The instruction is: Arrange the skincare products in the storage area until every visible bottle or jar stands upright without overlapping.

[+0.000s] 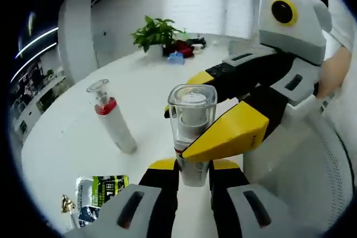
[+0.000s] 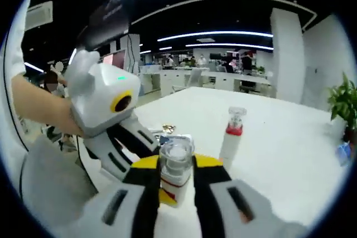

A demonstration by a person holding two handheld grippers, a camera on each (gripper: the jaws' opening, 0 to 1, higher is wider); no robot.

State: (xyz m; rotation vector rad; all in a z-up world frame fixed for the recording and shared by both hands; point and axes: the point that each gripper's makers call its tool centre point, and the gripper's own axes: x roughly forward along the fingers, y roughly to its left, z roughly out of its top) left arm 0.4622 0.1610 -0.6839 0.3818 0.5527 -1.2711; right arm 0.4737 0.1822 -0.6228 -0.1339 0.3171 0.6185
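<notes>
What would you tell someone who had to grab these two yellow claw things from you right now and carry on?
Left gripper: shut on the clear-capped bottle, low on its body.
Right gripper: shut on the same bottle, from the opposite side.
The red-collared bottle stands apart on the white table, free; it looks upright in the right gripper view, tilted in the left.
Done: that one appears stood.
Left: set the held bottle down upright, clear of it, then release.

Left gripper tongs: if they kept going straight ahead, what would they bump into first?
They already hold the clear-capped bottle in the left gripper. Pushed on, bottle and tongs would probably meet the right gripper's yellow jaw, which is touching the bottle; depth is unclear.
</notes>
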